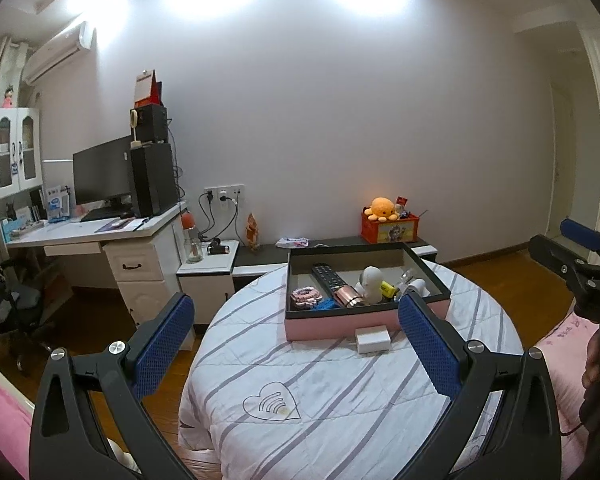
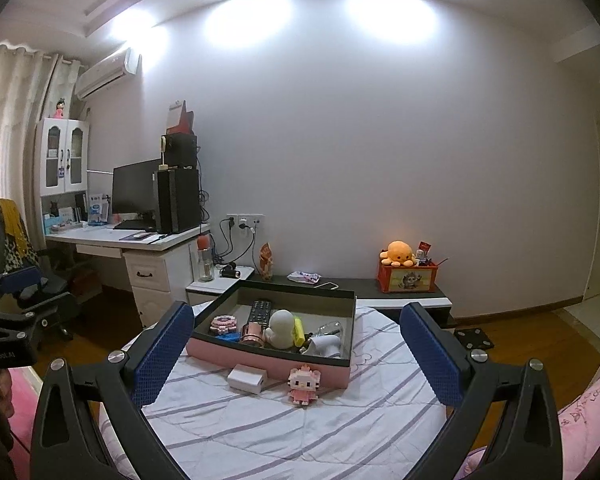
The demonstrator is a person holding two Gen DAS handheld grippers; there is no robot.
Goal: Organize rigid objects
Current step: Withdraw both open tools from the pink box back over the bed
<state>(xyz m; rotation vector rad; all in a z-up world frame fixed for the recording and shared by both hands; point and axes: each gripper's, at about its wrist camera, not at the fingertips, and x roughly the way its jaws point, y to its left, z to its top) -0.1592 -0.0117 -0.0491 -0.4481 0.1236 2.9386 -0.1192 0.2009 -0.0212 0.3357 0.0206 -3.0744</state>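
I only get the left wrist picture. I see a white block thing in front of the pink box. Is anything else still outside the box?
Observer: Yes. The right wrist view shows a pink toy figure standing on the bedspread beside the white block, just in front of the pink box.
Operator: Is the other grabber holding it?
Observer: No. The right gripper is open and empty, short of the toy.
Operator: What is on the floor past the bed?
Observer: A flat black square thing, which your view lacks.
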